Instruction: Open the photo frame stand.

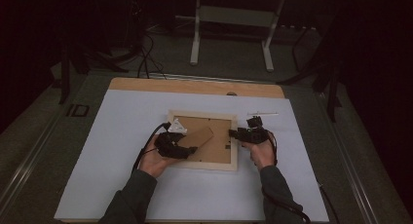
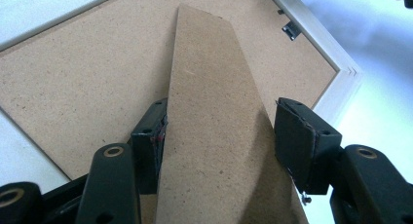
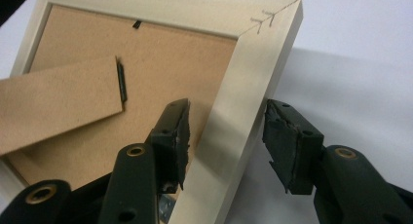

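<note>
Frame (image 1: 203, 163), of pale wood, lies back side up on the counter (image 1: 122, 185), between the two tongs and in front of the person's hands.

Left tongs (image 2: 219, 136) reach over the frame's brown backing board (image 2: 73, 78). Between their jaws stands the stand flap (image 2: 214, 112), a long strip of the same brown board, which runs away from the tongs toward the far corner of the frame. The left jaw lies against the flap's edge; at the right jaw the flap's edge passes just beside the pad, and I cannot tell if this pad presses on it. In the high view the left tongs (image 1: 187, 151) sit at the left part of the frame, with the flap (image 1: 199, 136) pointing toward the middle.

Right tongs (image 3: 226, 136) are spread wide, with one side bar of the frame (image 3: 229, 121) between the jaws. The inner jaw is over the backing board just beside the bar; the outer jaw is apart from the bar, over the white counter (image 3: 350, 63). No pad presses the wood. Beyond these tongs the flap (image 3: 58, 102) is seen, with its dark hinge (image 3: 122, 83), and farther a small clip (image 3: 137, 24) at the frame's far bar. In the high view the right tongs (image 1: 234, 134) are at the frame's right edge.

Farther on the counter, beyond the right tongs, lies a thin white stick (image 1: 263, 114).
</note>
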### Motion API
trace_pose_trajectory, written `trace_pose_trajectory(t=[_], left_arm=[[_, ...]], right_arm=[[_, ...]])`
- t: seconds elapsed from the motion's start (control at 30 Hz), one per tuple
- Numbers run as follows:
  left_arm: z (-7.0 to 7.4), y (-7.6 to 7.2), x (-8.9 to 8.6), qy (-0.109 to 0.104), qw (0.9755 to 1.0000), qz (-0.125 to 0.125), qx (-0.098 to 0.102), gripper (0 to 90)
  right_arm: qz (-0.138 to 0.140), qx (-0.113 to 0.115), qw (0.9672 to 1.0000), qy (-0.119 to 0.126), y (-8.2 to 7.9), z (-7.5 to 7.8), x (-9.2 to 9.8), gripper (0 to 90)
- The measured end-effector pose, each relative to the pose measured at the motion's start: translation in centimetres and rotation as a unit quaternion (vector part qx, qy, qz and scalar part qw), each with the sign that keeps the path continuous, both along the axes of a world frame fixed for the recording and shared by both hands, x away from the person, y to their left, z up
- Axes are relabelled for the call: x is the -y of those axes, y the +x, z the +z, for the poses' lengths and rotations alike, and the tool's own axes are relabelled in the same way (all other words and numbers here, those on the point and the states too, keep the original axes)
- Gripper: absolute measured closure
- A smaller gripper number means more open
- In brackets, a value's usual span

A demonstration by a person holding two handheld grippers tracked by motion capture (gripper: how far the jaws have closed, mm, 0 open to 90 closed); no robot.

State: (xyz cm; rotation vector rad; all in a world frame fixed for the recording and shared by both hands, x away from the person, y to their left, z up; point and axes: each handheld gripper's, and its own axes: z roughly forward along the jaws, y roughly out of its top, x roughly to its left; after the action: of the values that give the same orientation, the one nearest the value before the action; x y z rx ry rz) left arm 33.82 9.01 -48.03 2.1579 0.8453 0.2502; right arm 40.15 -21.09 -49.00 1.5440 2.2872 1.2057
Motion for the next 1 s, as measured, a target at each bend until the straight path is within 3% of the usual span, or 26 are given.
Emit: trace_pose_trajectory(t=[0.23,0.37,0.43,0.77,1.0], left_arm=[[0.2,-0.5,0.1,0.012,0.9993,-0.013,0.033,43.0],[0.3,-0.7,0.1,0.011,0.9988,-0.018,0.043,43.0],[0.4,-0.9,0.2,0.012,0.9983,-0.021,0.052,43.0],[0.4,-0.7,-0.4,0.003,0.9980,-0.035,0.052,42.7],[0.4,-0.4,-0.6,-0.011,0.9985,-0.039,0.035,42.8]], right_arm=[[0.007,-0.003,0.9999,0.014,0.8,0.4,0.7,51.2],[0.014,-0.009,0.9991,0.038,1.1,0.4,1.2,51.0],[0.031,-0.027,0.9974,0.060,1.5,0.3,1.5,50.2],[0.025,-0.030,0.9956,0.085,1.1,0.5,2.2,57.2],[0.017,-0.026,0.9950,0.095,0.8,0.5,2.2,58.2]])
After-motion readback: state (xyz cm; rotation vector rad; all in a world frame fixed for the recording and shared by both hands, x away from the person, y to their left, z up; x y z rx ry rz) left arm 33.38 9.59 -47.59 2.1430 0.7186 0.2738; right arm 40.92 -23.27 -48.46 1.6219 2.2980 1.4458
